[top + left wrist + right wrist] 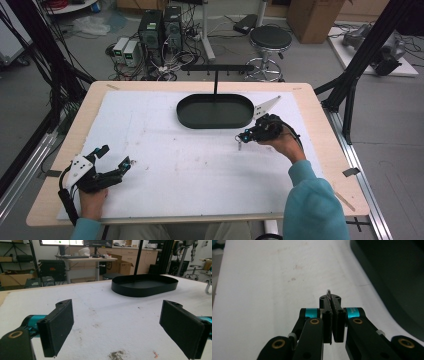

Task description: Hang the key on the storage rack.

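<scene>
Right gripper (245, 136), jaws pinching a thin metal piece (329, 293): carry level over black tray (190, 117); left gripper (113, 158) jaws wide, idle.

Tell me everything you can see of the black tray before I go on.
The black tray is a shallow oval dish with a low upright wall, matte and dark, probably metal or plastic. It sits flat on the white mat toward the far middle of the table, and looks empty inside. A thin black post with a crossbar rises at its far edge; whether it joins the tray cannot be told. The right gripper is just off its near right end, not touching it.
</scene>
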